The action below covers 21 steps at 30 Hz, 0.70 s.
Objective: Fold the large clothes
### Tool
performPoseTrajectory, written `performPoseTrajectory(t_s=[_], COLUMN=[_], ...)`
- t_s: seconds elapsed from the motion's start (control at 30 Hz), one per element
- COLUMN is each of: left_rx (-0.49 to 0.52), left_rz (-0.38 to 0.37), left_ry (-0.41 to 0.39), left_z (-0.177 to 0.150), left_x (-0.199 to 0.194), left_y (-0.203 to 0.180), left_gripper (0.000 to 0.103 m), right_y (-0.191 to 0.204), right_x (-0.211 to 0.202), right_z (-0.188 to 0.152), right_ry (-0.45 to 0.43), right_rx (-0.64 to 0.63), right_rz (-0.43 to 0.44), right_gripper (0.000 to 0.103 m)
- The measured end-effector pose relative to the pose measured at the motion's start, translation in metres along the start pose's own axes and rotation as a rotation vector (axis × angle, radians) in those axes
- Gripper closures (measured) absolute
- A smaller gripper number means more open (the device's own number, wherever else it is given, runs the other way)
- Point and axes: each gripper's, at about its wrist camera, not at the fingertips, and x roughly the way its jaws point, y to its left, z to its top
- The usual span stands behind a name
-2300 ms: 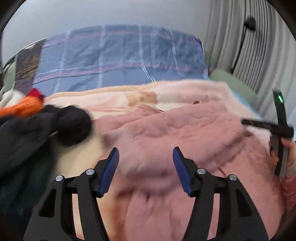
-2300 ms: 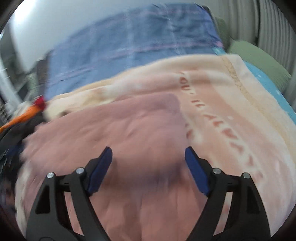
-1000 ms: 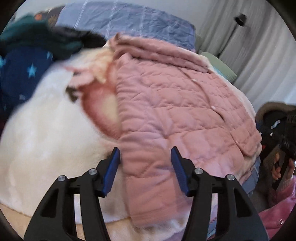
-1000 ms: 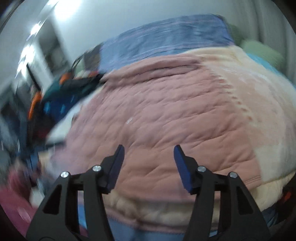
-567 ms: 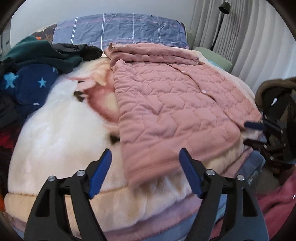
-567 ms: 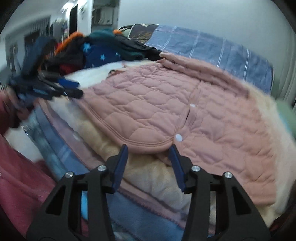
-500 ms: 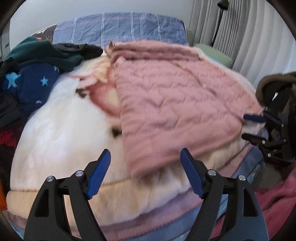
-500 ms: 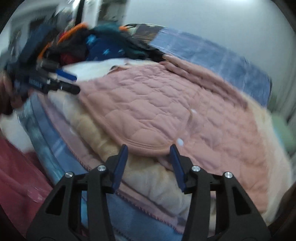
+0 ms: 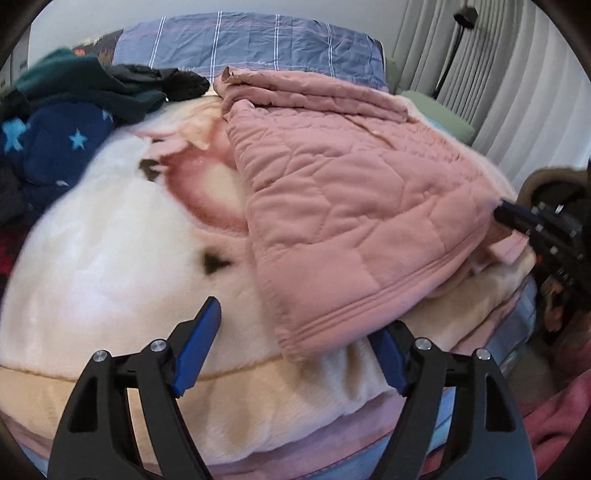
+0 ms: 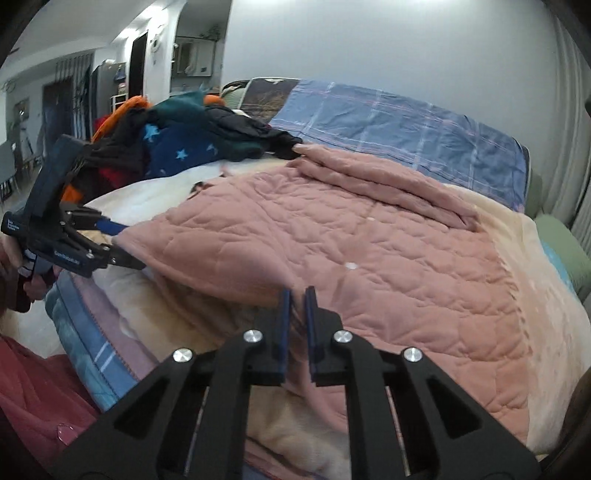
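A pink quilted jacket (image 9: 354, 206) lies spread on the fluffy blanket (image 9: 110, 258) of the bed, its sleeves folded across the far end. My left gripper (image 9: 295, 347) is open, its jaws on either side of the jacket's near hem corner. In the right wrist view the jacket (image 10: 369, 251) fills the middle, and my right gripper (image 10: 296, 325) is shut on its front hem edge. The left gripper also shows there (image 10: 122, 245), open at the jacket's left corner. The right gripper shows in the left wrist view (image 9: 513, 218) at the jacket's right edge.
A pile of dark clothes (image 9: 70, 122), one navy with stars, lies at the far left of the bed. A blue plaid pillow cover (image 9: 251, 48) lies at the head. Curtains (image 9: 517, 92) and a floor lamp (image 9: 461, 22) stand to the right. A green cushion (image 10: 561, 243) sits beside the bed.
Both grippers pulled back from the bed's far end to the jacket's near hem. The right gripper has closed on the hem. The left gripper moved in around the hem corner, still open.
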Motion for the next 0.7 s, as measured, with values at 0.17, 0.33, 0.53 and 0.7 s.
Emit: performPoseTrajectory(t_s=[0.17, 0.33, 0.53, 0.7], left_rx=[-0.041, 0.061, 0.007, -0.006], left_rz=[-0.118, -0.107, -0.129, -0.131], left_ry=[0.008, 0.029, 0.036, -0.015], left_z=[0.000, 0.000, 0.012, 0.010], left_x=[0.000, 0.012, 0.021, 0.005], left_y=[-0.003, -0.034, -0.036, -0.024], left_gripper=[0.026, 0.016, 0.013, 0.013], right_y=[-0.004, -0.014, -0.026, -0.019], right_x=[0.000, -0.001, -0.005, -0.003], right_z=[-0.004, 0.006, 0.018, 0.020], right_ry=[-0.004, -0.032, -0.057, -0.052], right_rx=[0.050, 0.134, 0.215, 0.196], right_rz=[0.057, 0.087, 0.103, 0.127], right_gripper=[0.095, 0.095, 0.095, 0.095])
